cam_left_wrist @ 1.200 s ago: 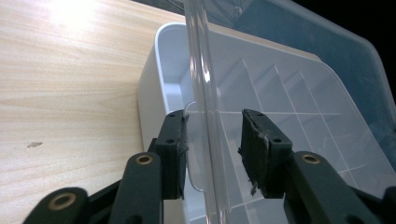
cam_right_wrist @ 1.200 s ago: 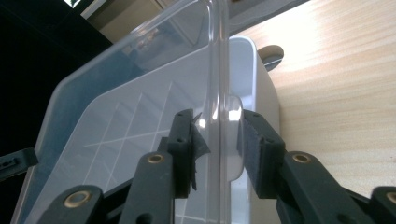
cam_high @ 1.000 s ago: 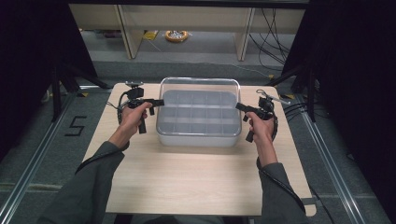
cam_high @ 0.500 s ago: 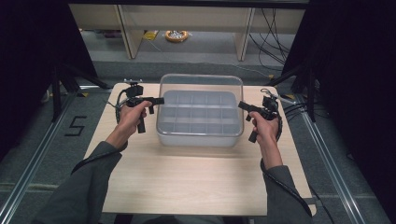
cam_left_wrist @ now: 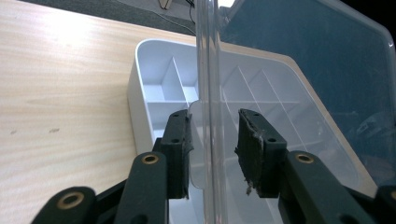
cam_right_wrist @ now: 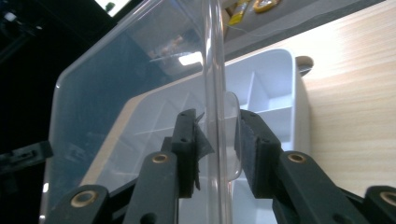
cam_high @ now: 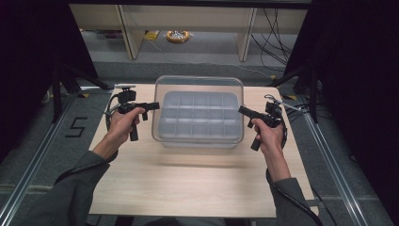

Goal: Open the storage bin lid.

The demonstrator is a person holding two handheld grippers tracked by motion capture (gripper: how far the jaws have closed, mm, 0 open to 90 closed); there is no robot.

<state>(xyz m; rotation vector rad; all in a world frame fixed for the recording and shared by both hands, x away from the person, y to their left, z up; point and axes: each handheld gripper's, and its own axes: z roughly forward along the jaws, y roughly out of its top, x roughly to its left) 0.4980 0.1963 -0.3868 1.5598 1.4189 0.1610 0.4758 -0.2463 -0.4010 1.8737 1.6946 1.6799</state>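
A white organizer box (cam_high: 197, 120) with several empty compartments stands at the middle back of the wooden table (cam_high: 188, 179). Its clear lid (cam_high: 197, 84) hovers just above it, held from both sides. My left gripper (cam_high: 155, 105) is shut on the lid's left edge, and my right gripper (cam_high: 242, 111) on its right edge. In the left gripper view the lid's rim (cam_left_wrist: 208, 70) runs up between the jaws of the left gripper (cam_left_wrist: 212, 135), over the box (cam_left_wrist: 159, 84). The right gripper view has the right gripper (cam_right_wrist: 217, 140) pinching the lid (cam_right_wrist: 130, 70) at a small tab, above the box (cam_right_wrist: 275, 88).
On the floor behind the table lies a yellow ring-shaped object (cam_high: 179, 36) between pale furniture legs (cam_high: 127, 33). Cables (cam_high: 291, 104) trail off the table's right back corner. A "5" mark (cam_high: 75, 127) is on the floor to the left. Bare table stretches in front of the box.
Both grippers have risen a little with the lid, which now stands off the box; the hands stay at the box's sides.
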